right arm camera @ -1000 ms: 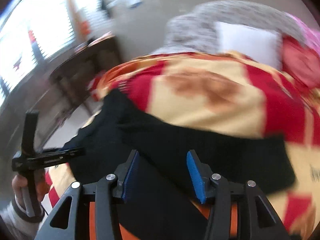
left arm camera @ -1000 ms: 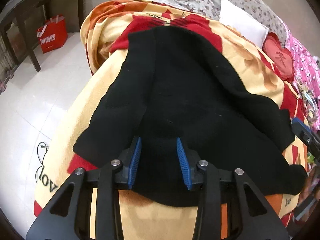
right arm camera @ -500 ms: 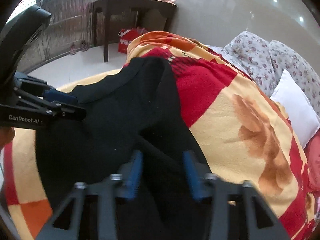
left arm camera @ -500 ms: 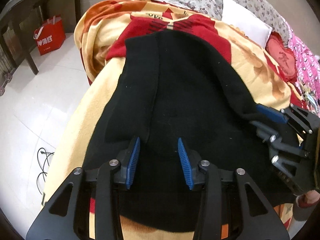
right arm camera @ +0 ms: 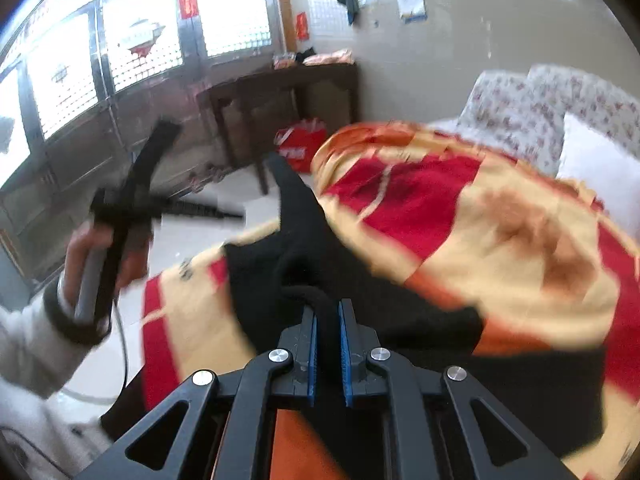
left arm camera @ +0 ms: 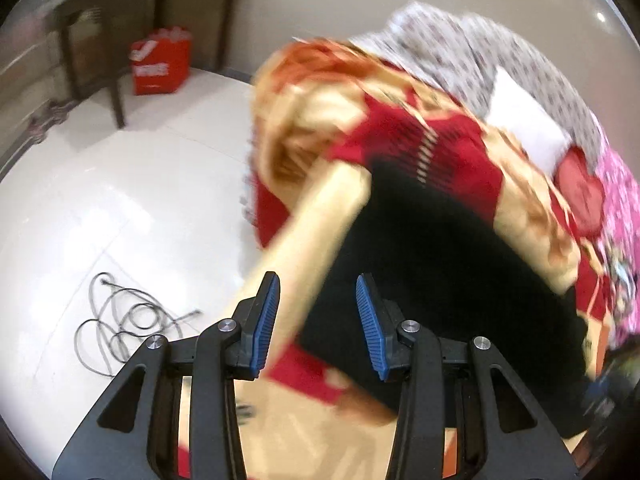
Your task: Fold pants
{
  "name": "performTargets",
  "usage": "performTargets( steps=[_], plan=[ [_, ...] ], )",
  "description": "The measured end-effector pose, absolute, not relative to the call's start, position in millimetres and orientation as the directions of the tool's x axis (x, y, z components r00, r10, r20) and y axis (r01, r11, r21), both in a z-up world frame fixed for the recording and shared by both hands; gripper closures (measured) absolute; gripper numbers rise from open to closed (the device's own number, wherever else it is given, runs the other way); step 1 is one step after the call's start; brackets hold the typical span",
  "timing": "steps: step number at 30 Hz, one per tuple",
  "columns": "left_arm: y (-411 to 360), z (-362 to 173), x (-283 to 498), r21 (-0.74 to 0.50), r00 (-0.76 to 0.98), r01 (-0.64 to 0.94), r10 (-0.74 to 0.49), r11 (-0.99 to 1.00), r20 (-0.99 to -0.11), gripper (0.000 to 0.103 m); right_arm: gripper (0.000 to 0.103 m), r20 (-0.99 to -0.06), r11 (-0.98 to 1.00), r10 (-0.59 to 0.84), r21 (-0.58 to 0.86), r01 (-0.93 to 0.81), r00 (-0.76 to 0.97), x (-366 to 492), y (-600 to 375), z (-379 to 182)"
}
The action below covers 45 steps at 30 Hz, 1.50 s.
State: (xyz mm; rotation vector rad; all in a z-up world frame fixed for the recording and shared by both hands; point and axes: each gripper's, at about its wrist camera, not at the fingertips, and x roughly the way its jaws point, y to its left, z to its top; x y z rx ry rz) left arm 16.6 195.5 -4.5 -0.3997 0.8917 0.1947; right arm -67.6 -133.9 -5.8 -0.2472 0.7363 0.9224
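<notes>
The black pants (left arm camera: pixel 440 264) lie spread on a red and yellow blanket (left arm camera: pixel 432 148) on the bed. My left gripper (left arm camera: pixel 318 294) is open, with only the blanket's edge under it, and it sits left of the pants without touching them. In the right wrist view a hand (right arm camera: pixel 86 252) holds this left gripper (right arm camera: pixel 132 200) up over the floor. My right gripper (right arm camera: pixel 328 314) is shut on a raised fold of the black pants (right arm camera: pixel 304 240), and the cloth bunches up just ahead of its blue pads (right arm camera: pixel 312 332).
A dark wooden table (left arm camera: pixel 116 20) and a red bag (left arm camera: pixel 160 64) stand on the white tiled floor at the back left. A grey cable (left arm camera: pixel 120 320) lies coiled on the floor beside the bed. A white pillow (left arm camera: pixel 528 120) and floral bedding (left arm camera: pixel 460 40) lie at the bed's far end.
My left gripper has swung left off the pants to the bed's edge, still open. My right gripper has closed on a fold of the black cloth.
</notes>
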Motion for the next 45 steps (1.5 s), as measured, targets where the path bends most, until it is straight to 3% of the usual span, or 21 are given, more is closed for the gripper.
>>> performTargets(
  steps=[6, 9, 11, 13, 14, 19, 21, 29, 30, 32, 33, 34, 45],
  plan=[
    [203, 14, -4, -0.252, 0.648, -0.349, 0.038, 0.903, -0.761, 0.064, 0.090, -0.770, 0.657, 0.549, 0.157, -0.737, 0.325, -75, -123, -54],
    [180, 14, 2, -0.230, 0.646, -0.290, 0.012, 0.929, -0.763, 0.064, 0.087, -0.727, 0.662, 0.601, 0.219, -0.717, 0.333, -74, -142, -33],
    [165, 8, 7, -0.217, 0.632, -0.251, -0.010, 0.943, -0.775, 0.064, 0.079, -0.678, 0.681, 0.635, 0.264, -0.683, 0.371, -70, -166, -14],
    [146, -3, 15, -0.215, 0.608, -0.202, -0.049, 0.956, -0.792, 0.064, 0.059, -0.657, 0.753, 0.596, 0.259, -0.605, 0.461, -62, -191, 0],
    [138, -6, 18, -0.212, 0.600, -0.189, -0.058, 0.959, -0.798, 0.064, 0.055, -0.656, 0.784, 0.570, 0.254, -0.566, 0.494, -55, -199, 3],
    [96, -26, 33, -0.196, 0.552, -0.114, -0.102, 0.974, -0.827, 0.064, 0.055, -0.673, 0.896, 0.444, 0.337, -0.289, 0.592, 5, -242, 3],
    [85, -31, 35, -0.190, 0.541, -0.100, -0.107, 0.977, -0.834, 0.064, 0.055, -0.723, 0.920, 0.390, 0.335, -0.205, 0.570, 35, -240, -7],
    [70, -38, 40, -0.154, 0.541, -0.083, -0.085, 0.984, -0.837, 0.064, 0.055, -0.849, 0.964, 0.257, 0.256, -0.067, 0.462, 93, -225, -53],
    [71, -39, 41, -0.161, 0.540, -0.084, -0.091, 0.983, -0.837, 0.064, 0.055, -0.837, 0.965, 0.256, 0.250, -0.077, 0.484, 92, -226, -54],
    [73, -39, 42, -0.170, 0.538, -0.087, -0.097, 0.982, -0.837, 0.064, 0.075, -0.830, 0.967, 0.252, 0.234, -0.099, 0.498, 90, -228, -54],
    [73, -39, 42, -0.174, 0.538, -0.088, -0.100, 0.981, -0.837, 0.064, 0.091, -0.820, 0.957, 0.287, 0.266, -0.114, 0.496, 89, -231, -53],
    [73, -39, 42, -0.175, 0.538, -0.088, -0.101, 0.981, -0.837, 0.064, 0.096, -0.807, 0.951, 0.307, 0.285, -0.122, 0.504, 84, -235, -49],
    [76, -40, 40, -0.195, 0.529, -0.101, -0.113, 0.976, -0.841, 0.064, 0.098, -0.670, 0.935, 0.327, 0.333, -0.123, 0.667, -76, -337, 16]
  ],
)
